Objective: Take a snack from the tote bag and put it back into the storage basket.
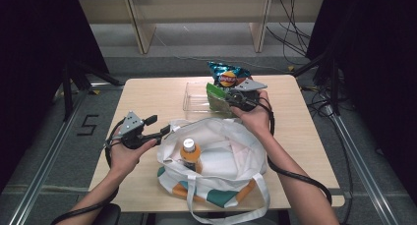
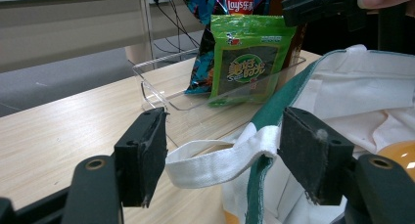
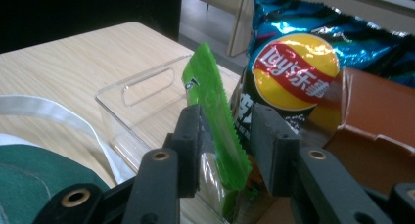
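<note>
**Green packet between loose jaws at the tray**

The right gripper (image 3: 222, 136) is straddling the green snack packet (image 3: 215, 116), jaws apart, pads not clearly pressing it. The packet is standing in the clear tray (image 1: 193, 101), beside the chip bag (image 3: 298, 72). Risk: closing off-centre could be tipping the packet or shoving the tray. The left gripper (image 2: 220, 160) is sitting open around the tote bag (image 1: 221, 151) rim. The table edge beyond the tray is lying near; the bag mouth is offering open room.

right gripper (image 1: 231, 98) at green packet (image 1: 215, 95) in clear tray (image 1: 192, 101).
</note>
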`<state>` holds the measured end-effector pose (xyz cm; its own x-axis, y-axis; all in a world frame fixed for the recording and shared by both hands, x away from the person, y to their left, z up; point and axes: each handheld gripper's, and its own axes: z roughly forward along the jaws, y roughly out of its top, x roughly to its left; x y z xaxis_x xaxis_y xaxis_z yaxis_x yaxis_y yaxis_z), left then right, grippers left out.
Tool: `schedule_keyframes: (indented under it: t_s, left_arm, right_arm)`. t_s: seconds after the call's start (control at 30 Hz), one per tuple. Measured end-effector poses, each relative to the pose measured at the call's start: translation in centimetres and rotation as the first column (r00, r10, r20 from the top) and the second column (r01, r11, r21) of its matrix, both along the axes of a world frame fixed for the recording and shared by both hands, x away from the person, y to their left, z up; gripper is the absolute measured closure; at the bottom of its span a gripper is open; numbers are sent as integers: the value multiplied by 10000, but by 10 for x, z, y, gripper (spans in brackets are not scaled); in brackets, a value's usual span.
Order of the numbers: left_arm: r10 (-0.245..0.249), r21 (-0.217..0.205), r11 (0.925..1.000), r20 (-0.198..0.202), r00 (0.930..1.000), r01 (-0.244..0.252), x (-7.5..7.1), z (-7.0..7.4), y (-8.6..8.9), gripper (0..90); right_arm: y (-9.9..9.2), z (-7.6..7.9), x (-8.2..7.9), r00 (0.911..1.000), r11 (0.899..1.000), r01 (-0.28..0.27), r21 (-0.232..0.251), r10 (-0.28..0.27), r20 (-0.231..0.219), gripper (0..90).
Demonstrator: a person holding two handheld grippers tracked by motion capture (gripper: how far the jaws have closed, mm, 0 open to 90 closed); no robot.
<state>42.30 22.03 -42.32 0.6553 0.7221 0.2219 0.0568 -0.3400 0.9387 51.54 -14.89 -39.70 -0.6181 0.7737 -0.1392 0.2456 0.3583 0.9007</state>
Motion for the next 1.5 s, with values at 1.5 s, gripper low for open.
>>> schedule_keyframes:
  t_s: [1.5]
  left_arm:
    - [-31, -53, 10000, -19, 10000, 31, -1, 1, -4, 338]
  right_arm:
    - [-58, 20, -62, 9991, 9883, 68, 1521, -5, -414, 486]
